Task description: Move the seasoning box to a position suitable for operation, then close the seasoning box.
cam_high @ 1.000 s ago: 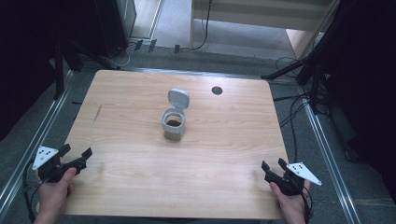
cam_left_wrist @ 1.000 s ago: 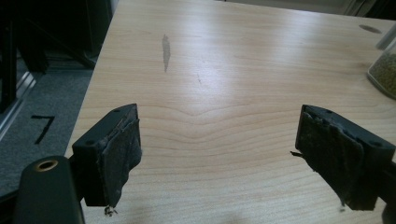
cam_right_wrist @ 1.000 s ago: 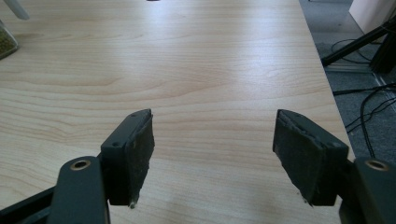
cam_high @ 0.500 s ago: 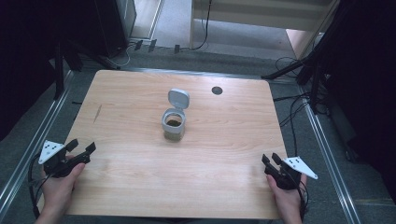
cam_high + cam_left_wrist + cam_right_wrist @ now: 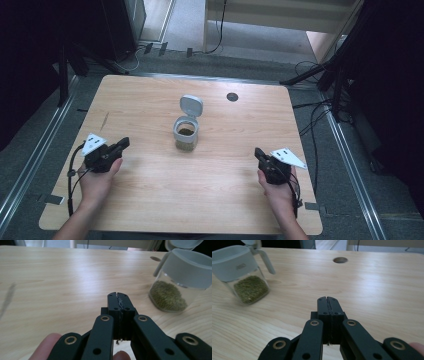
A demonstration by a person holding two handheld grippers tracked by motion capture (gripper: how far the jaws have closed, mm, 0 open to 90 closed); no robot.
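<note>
Near edge first: the left gripper (image 5: 120,146) rests low on the worktop (image 5: 150,200), jaws pressed together and empty; the right gripper (image 5: 261,155) mirrors it, jaws likewise together, pinching nothing. Both sit well apart from the jar (image 5: 186,133), out mid-worktop, its flip lid (image 5: 191,106) standing open over greenish-brown contents. Looks like a starting pose; any grasp would first need spread jaws and a reach inward to that jar.

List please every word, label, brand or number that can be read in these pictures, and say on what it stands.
No text can be read anywhere.
Small raised mark on the grey plastic collar of the clear glass jar of green herbs: too small and blurred to read.
</note>
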